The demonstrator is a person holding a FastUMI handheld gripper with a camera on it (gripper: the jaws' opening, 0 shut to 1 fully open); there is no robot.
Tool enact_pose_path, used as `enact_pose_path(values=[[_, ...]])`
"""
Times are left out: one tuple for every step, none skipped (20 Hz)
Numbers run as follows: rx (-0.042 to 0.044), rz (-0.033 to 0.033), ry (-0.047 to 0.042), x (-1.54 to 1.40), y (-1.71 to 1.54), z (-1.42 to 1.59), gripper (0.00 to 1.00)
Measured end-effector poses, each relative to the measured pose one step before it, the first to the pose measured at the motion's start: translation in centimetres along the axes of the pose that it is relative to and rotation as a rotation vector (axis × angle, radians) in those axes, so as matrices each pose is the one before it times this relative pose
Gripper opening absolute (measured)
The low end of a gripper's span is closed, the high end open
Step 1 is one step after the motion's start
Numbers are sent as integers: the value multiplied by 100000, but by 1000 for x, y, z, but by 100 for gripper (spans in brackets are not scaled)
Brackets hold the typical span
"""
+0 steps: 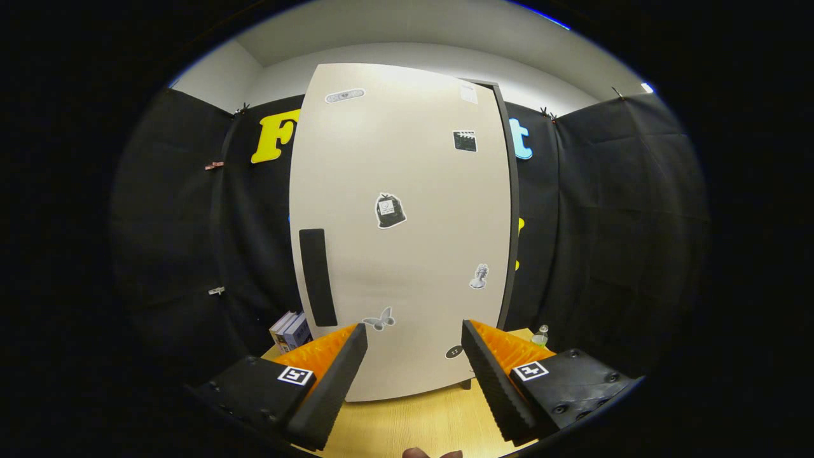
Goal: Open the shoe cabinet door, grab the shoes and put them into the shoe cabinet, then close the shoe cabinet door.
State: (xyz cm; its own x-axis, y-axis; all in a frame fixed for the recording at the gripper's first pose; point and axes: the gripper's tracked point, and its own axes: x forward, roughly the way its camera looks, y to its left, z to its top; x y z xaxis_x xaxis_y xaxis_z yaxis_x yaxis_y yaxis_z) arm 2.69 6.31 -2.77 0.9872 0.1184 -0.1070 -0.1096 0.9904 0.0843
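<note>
Fingers (413, 375) spread wide, released, nothing between them; ribbed pad faces turned inward, square coded markers on the blocks behind

Held level and aimed straight at the shoe cabinet door (400, 242), probably a squared-up stance before or after working the door

Door at 12 o'clock from the fingers, close ahead, standing on the desk (413, 420); looks shut or nearly so, dark cabinet edge (509, 210) showing as a thin strip along the 3 o'clock side

Door panel: smooth, matte, pale cream, flat slab; bowing judged a lens effect only

Handle (317, 277): dark upright slot or bar, rounded corners, at 10 o'clock from the fingers, on the side away from the dark strip, so hinge judged to sit at 3 o'clock

Stickers (390, 210) scattered over the panel, small and flat: butterfly, bust, clapperboard among them

Desk: light wood grain, bare ahead of the fingers

Books (289, 331) stacked at 9 o'clock of the cabinet foot; small bottle (540, 335) at 3 o'clock, clear with pale contents; both set aside, clear of the door swing as judged

Fingertip of a hand (432, 453) just at 6 o'clock, below the fingers

Shoes: none made out, so cannot tell whether already inside

Stage of task: cannot tell from this alone
</note>
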Motion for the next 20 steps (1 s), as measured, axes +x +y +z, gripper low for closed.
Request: enact_pose_path(values=[[277,-277,210,-11,-43,-49,98],[-146,-295,136,158,-130,-50,98],[-67,-369,-74,49,-160,-8,98],[-22,-64,-19,-18,-45,5,98],[-65,-336,-219,-35,-120,25,98],[-117,-163,-42,106,-107,24,98],[116,-127,-85,5,-53,43,98],[148,44,-63,-79,-82,28,98],[2,-98,-196,-64,-53,14,98],[-62,-40,70,-9,-9,-9,98],[41,-14,94,116,-43,-7,98],[50,42,81,-3,-28,-46,98],[47,-98,111,-55,-108,-51,98],[205,59,236,15,-96,18,98],[296,59,282,-48,-37,-64,98],[142,-29,88,12,-55,-104,98],[8,-191,-114,-39,-160,65,98],[63,-90,-77,6,-88,-11,98],[206,-126,-38,-35,-170,58,98],[231,-117,-170,-80,-66,26,98]])
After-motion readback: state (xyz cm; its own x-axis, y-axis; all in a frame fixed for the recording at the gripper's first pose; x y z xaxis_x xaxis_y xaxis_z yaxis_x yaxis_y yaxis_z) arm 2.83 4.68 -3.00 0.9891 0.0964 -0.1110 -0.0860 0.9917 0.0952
